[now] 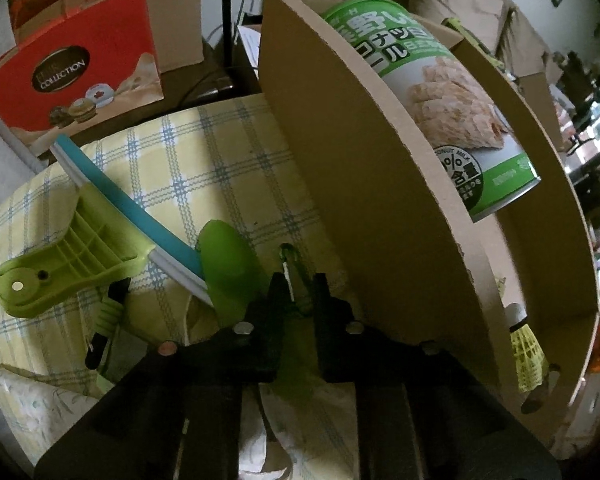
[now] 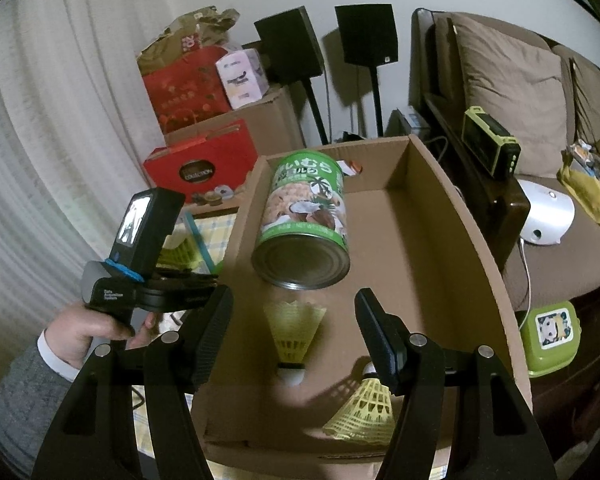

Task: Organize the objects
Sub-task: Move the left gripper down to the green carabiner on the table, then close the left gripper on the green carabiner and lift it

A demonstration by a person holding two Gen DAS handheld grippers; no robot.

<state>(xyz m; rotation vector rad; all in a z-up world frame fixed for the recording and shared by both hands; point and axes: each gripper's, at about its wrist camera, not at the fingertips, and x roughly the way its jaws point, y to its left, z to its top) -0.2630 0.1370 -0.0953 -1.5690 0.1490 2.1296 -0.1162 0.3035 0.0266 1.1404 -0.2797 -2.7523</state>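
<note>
Checked cloth (image 1: 172, 168) (cardboard box (image 1: 340, 160) atop)

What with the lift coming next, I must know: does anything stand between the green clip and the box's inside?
Only the box wall beside the clip, gripped by the left gripper; it must go over that. Inside, the can and shuttlecocks leave bare floor.
</note>
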